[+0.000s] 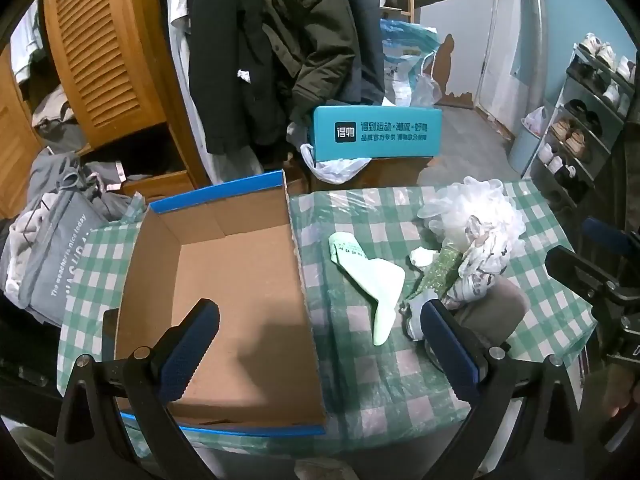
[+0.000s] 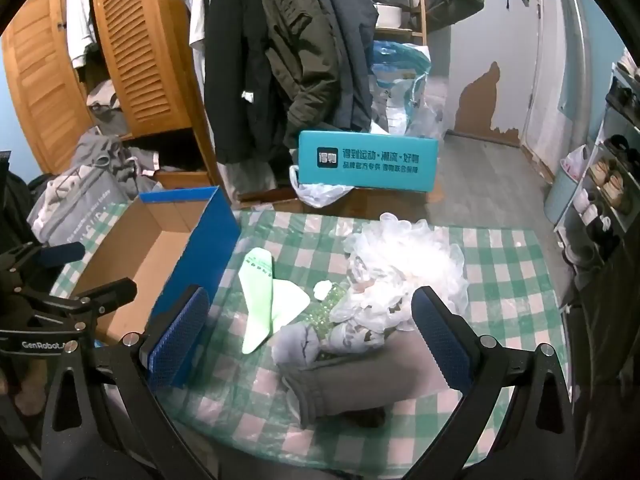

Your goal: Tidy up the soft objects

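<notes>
Both grippers, left [image 1: 316, 344] and right [image 2: 310, 334], are spread and empty. Your right is nearer: sock [image 2: 266, 300] at 11 o'clock, long axis 12-to-6; box [image 2: 160, 256] at 10.

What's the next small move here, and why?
Probably lower the right gripper onto the grey sock and close. Both grippers are open and hold nothing, the box has nothing in it, and that sock lies nearest, between the right gripper's fingers.

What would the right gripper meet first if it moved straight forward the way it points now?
Most likely the pile of soft things: the grey-brown cloth lies nearest between the open fingers of the right gripper, with the grey sock just behind. Depth is unclear.
</notes>
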The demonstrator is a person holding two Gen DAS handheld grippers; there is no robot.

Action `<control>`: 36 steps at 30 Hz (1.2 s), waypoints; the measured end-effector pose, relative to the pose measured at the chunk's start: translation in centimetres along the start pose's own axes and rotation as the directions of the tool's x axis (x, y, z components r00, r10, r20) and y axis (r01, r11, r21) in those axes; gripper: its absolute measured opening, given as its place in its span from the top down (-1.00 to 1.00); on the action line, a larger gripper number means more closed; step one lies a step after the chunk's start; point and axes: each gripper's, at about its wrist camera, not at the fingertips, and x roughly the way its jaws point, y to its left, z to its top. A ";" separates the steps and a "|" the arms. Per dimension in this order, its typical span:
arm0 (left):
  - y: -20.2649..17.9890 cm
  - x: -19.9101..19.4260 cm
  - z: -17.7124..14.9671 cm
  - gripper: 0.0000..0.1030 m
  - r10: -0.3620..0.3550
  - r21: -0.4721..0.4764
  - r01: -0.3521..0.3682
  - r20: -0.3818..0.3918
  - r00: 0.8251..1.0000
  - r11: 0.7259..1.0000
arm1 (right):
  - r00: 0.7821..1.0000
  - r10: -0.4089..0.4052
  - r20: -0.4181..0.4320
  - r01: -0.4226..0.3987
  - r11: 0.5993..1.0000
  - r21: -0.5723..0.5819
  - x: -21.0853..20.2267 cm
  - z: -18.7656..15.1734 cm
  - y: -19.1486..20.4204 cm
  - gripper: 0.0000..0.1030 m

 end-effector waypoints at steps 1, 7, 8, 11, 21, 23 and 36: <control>0.0 0.0 0.0 -0.97 0.000 0.000 0.000 -0.001 1.000 1.000 | 1.000 0.001 0.000 -0.001 1.000 0.000 0.0 0.0 0.0 -0.96; 0.0 0.1 0.1 -0.97 0.001 0.000 -0.001 -0.011 1.000 1.000 | 1.000 0.002 -0.002 -0.002 1.000 0.000 0.0 -0.1 0.0 -0.96; 0.0 0.1 0.1 -0.97 0.001 0.001 -0.001 -0.013 1.000 1.000 | 1.000 0.001 -0.002 -0.001 1.000 0.000 0.1 -0.1 0.0 -0.96; 0.0 0.1 0.0 -0.97 0.001 0.001 -0.001 -0.013 1.000 1.000 | 1.000 0.002 -0.004 -0.002 1.000 -0.001 0.1 0.0 0.1 -0.96; 0.2 0.4 -0.4 -0.97 0.003 -0.005 -0.003 -0.021 1.000 1.000 | 1.000 0.001 -0.006 -0.001 1.000 -0.001 0.3 -0.2 0.1 -0.96; 0.2 0.4 -0.4 -0.97 0.003 -0.003 -0.003 -0.021 1.000 1.000 | 1.000 -0.001 -0.005 0.001 1.000 -0.003 0.3 -0.3 0.0 -0.96; 0.1 0.4 -0.5 -0.97 0.004 -0.004 -0.004 -0.023 1.000 1.000 | 1.000 0.000 -0.009 0.000 1.000 -0.003 0.2 -0.2 -0.1 -0.96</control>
